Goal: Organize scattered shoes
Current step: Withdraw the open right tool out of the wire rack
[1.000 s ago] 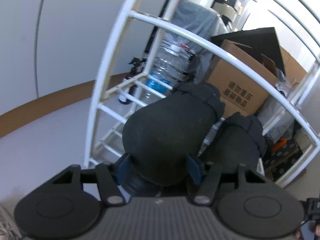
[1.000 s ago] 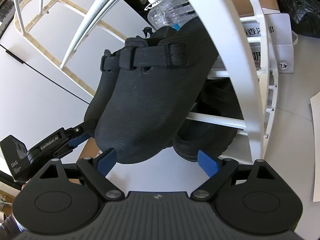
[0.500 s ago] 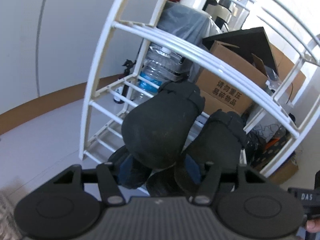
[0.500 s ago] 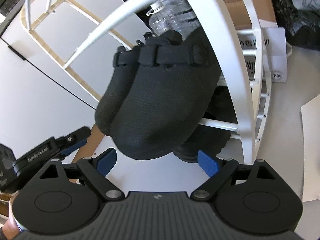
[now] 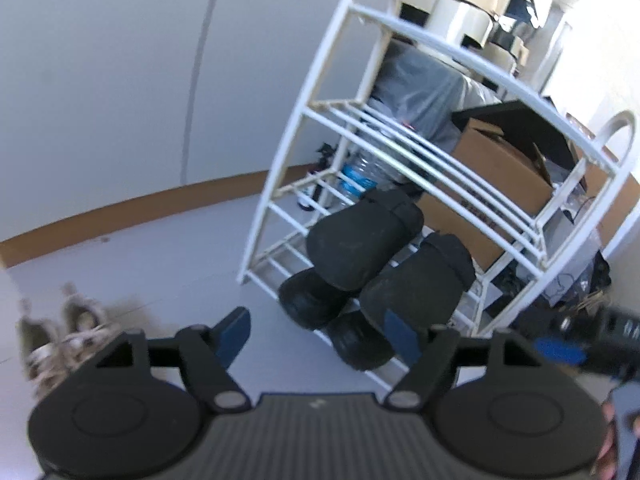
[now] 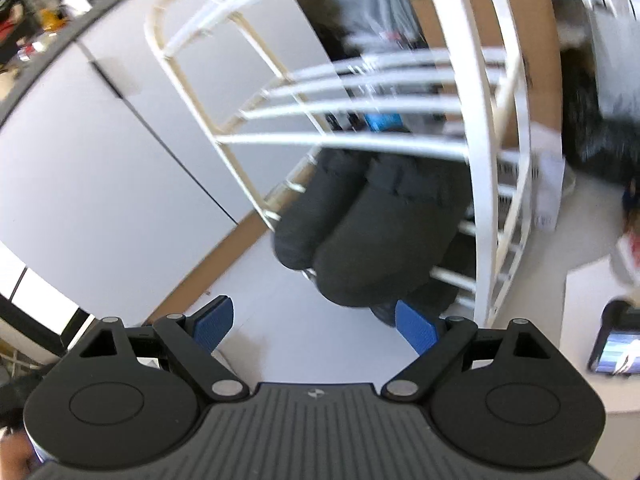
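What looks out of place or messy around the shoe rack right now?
A pair of beige sneakers sits on the floor left of the white shoe rack, not shelved. The black clogs on the rack overhang their shelf's front edge, toes sticking out. Both grippers hold nothing; the left gripper is opening.

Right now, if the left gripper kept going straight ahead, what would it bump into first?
Probably the black shoes on the white rack's bottom shelf, though depth is hard to judge. The left gripper's jaws are opening, with nothing between them.
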Demonstrator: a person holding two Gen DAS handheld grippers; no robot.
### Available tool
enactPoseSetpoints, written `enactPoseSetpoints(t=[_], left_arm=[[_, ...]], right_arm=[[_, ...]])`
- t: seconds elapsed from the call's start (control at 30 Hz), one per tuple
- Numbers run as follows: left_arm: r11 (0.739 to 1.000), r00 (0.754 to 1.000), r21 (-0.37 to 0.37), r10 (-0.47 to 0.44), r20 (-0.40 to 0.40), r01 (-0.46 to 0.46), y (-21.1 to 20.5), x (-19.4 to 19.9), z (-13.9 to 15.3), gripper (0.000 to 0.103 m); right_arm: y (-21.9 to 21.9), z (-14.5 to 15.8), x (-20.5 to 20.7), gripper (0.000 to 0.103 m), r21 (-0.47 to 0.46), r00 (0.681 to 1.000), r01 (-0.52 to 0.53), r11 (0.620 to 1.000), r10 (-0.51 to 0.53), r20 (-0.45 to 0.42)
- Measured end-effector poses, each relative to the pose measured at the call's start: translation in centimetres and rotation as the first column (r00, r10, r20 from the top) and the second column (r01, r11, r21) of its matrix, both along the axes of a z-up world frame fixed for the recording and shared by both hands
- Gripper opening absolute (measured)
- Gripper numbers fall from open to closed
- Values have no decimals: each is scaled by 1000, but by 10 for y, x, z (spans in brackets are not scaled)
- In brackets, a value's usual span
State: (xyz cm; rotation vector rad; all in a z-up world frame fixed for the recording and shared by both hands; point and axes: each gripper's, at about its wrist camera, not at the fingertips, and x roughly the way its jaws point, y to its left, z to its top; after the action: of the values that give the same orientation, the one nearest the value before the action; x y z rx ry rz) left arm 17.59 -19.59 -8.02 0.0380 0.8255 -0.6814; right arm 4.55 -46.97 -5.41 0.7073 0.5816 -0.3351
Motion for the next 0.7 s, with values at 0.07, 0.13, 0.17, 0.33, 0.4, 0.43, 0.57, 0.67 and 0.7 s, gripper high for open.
enactPoseSetpoints(t=[0.07, 0.13, 0.17, 0.33, 0.4, 0.43, 0.57, 0.67, 0.7], left_arm=[[1000, 999, 3, 29, 14, -29, 12, -15, 15, 84], [997, 997, 10, 74, 31, -74, 29, -35, 35, 85], [996, 995, 14, 89, 36, -89, 34, -42, 42, 86], [986, 984, 24, 161, 76, -164, 67, -70, 70, 95], [976, 975, 52, 207, 74, -211, 82, -80, 78, 95], [969, 969, 67, 235, 72, -240, 89, -84, 81, 98], [955, 955, 55, 289, 73, -293, 120, -98, 82, 102], [946, 946, 44, 319, 46, -321, 145, -101, 78, 102], [942, 942, 25, 333, 36, -334, 156, -102, 77, 102]], right_arm=[[10, 23, -6, 92, -19, 1000, -27, 999, 27, 15], [20, 46, -12, 92, -23, 998, -54, 998, 54, 26], [28, 63, -15, 92, -31, 997, -68, 997, 69, 31], [58, 103, -26, 92, -58, 993, -105, 993, 107, 45], [71, 106, -28, 92, -80, 992, -113, 990, 117, 46], [78, 108, -29, 92, -93, 991, -118, 989, 123, 47], [105, 114, -35, 95, -135, 988, -137, 981, 144, 47], [128, 100, -29, 95, -158, 982, -185, 970, 189, 9], [134, 96, -27, 95, -161, 978, -206, 965, 209, 2]])
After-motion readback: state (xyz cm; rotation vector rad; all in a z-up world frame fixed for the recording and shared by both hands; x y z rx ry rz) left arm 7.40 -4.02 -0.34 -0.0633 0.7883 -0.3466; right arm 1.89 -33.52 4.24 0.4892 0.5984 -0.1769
